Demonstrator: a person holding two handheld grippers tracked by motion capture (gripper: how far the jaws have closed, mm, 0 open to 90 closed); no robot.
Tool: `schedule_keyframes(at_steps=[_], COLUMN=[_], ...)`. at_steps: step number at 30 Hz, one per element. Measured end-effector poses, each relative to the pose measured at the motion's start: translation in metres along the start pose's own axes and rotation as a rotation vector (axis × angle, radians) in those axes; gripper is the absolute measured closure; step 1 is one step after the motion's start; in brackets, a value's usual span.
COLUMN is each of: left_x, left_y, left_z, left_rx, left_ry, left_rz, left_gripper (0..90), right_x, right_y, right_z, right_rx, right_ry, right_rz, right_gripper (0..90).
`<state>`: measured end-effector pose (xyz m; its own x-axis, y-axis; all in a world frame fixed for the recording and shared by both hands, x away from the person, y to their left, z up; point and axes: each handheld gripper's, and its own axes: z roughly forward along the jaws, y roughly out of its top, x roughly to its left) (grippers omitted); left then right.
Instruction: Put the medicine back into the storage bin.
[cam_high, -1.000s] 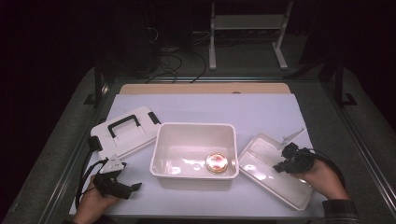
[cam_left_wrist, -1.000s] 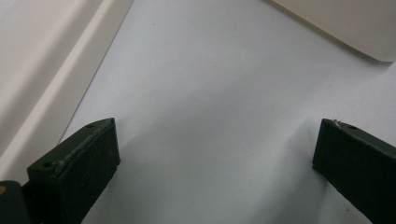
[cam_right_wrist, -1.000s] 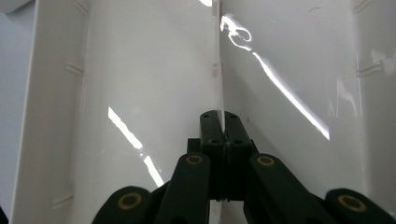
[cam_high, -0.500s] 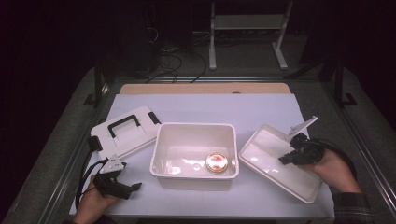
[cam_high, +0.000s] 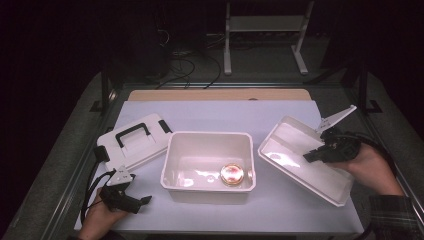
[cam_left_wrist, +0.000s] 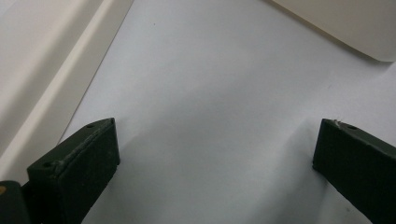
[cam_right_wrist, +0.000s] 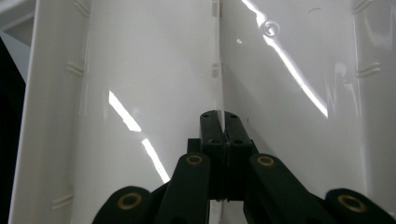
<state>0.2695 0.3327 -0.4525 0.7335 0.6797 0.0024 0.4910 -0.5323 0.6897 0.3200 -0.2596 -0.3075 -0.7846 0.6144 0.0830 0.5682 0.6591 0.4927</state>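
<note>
Between right gripper (cam_high: 315, 154) jaws: thin rim of clear tray (cam_high: 290, 150), clamped and tilted off table, beside white bin (cam_high: 209, 165). Left gripper (cam_high: 145, 200) open, idle. Risk: 1-edge pinch, could slip or twist.

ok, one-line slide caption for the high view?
Right claw lifts a clear tray beside the white bin; left claw rests open.

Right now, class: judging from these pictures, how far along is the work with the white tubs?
Done: a round object lies in the middle tub, and the handled lid is off, lying at its left. In hand: the right gripper, jaws shut on a thin rib, holds the second tub tilted. Left: that tub is not yet placed; the left gripper rests open on the table.
</note>
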Motion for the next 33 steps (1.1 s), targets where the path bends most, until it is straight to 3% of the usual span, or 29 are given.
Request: schedule_keyframes(at_steps=[3,9,33], left_x=[0.000,0.000,0.000], left_y=[0.000,0.000,0.000], left_z=[0.000,0.000,0.000], left_rx=[0.002,0.002,0.000], left_ry=[-0.001,-0.001,-0.002], left_rz=[0.001,0.002,-0.002], left_gripper=[0.0,0.0,0.0], right_x=[0.005,0.012,0.043], right_y=[0.012,0.028,0.111], right_z=[-0.010,-0.012,0.020], right_rx=[-0.027,-0.034,-0.014], right_ry=[0.016,0.028,0.124], right_rz=[-0.030,-0.070,-0.260], right_gripper=[89.1,89.1,89.1])
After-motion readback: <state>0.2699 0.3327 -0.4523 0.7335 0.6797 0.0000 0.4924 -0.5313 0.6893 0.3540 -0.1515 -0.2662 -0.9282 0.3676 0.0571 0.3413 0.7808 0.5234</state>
